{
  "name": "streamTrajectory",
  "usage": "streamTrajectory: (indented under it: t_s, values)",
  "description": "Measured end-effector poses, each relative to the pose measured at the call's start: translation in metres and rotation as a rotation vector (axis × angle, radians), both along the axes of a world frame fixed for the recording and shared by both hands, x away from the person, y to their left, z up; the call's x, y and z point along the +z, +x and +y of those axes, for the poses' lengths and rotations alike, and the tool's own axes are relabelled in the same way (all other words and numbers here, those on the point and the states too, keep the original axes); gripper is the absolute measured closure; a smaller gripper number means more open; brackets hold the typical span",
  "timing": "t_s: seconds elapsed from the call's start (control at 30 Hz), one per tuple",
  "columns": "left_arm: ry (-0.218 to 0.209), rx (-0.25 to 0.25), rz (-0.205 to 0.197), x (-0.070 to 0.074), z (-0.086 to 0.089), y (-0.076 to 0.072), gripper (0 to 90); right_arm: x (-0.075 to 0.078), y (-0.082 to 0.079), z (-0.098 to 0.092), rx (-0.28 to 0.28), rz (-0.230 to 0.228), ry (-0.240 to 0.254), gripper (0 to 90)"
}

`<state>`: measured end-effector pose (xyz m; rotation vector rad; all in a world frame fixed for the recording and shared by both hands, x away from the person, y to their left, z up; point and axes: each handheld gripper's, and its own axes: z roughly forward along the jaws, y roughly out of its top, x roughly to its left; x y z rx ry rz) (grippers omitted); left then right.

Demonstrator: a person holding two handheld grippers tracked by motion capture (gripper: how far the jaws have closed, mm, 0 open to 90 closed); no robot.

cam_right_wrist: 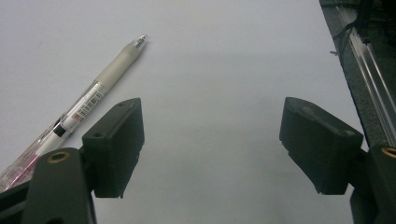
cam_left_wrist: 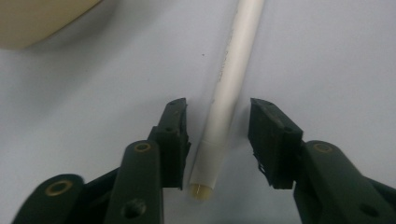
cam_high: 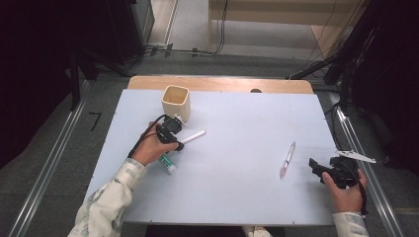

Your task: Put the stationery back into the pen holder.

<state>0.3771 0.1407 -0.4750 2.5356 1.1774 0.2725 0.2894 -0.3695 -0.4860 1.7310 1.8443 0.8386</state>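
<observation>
A white pen (cam_high: 193, 136) (cam_left_wrist: 231, 79) lies on the pale table (cam_high: 237, 118), just in front of a cream square cup (cam_high: 176, 102) (cam_left_wrist: 37, 18). My left gripper (cam_high: 179, 146) (cam_left_wrist: 217, 135) is low over the pen's near end, with a jaw on each side of the barrel. A gap shows on the right side, so the jaws are open around it. At the right edge, my right gripper (cam_high: 316, 165) (cam_right_wrist: 210, 140) is open with bare table between its jaws. A clear pen with a pink end (cam_high: 287, 160) (cam_right_wrist: 84, 105) lies just to its left.
A white tube-shaped item with a green band (cam_high: 167, 164) lies beside the left hand. The wooden table edge (cam_high: 220, 84) runs along the far side. A metal rail (cam_high: 363, 163) (cam_right_wrist: 369, 60) borders the table on the right.
</observation>
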Motion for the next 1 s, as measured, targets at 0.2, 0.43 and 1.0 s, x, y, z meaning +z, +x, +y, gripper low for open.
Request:
streamTrajectory:
  t_s: [0.2, 0.43, 1.0]
  values:
    - [0.003, -0.008, 0.020, 0.001, 0.002, 0.005, 72.9, 0.000, 0.000, 0.000, 0.002, -0.002, 0.001, 20.7]
    - [0.042, -0.044, 0.037, 0.003, -0.001, 0.007, 77.6, 0.000, 0.000, -0.001, 0.001, -0.001, 0.002, 20.7]
    - [0.088, -0.065, 0.080, 0.005, -0.008, 0.014, 79.2, 0.000, 0.000, -0.001, 0.001, -0.002, 0.001, 20.7]
